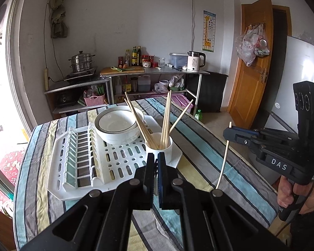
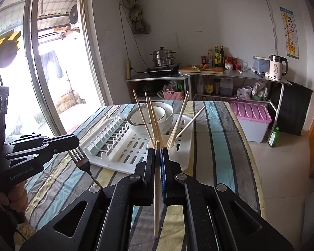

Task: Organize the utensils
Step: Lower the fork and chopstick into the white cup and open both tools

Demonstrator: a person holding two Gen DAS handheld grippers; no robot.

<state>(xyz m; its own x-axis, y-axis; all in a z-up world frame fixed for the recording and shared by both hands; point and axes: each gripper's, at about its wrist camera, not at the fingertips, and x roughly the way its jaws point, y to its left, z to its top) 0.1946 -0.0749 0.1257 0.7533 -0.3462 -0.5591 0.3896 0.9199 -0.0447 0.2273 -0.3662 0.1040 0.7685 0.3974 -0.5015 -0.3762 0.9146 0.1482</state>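
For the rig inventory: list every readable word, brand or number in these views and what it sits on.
"DAS": white letters on the right gripper.
"GenRobot.AI": side of the left gripper.
"55": display of the white kettle, small, uncertain.
Giraffe wall chart: print too small to read.
Sauce bottles: labels too small to read.

Glossy white plastic rack [image 1: 58,173], pale matt wooden chopsticks [image 1: 166,121], shiny metal fork [image 2: 81,162], striped cloth [image 1: 209,152].

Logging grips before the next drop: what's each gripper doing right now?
Left gripper: shut on a fork.
Right gripper: shut on a single chopstick.
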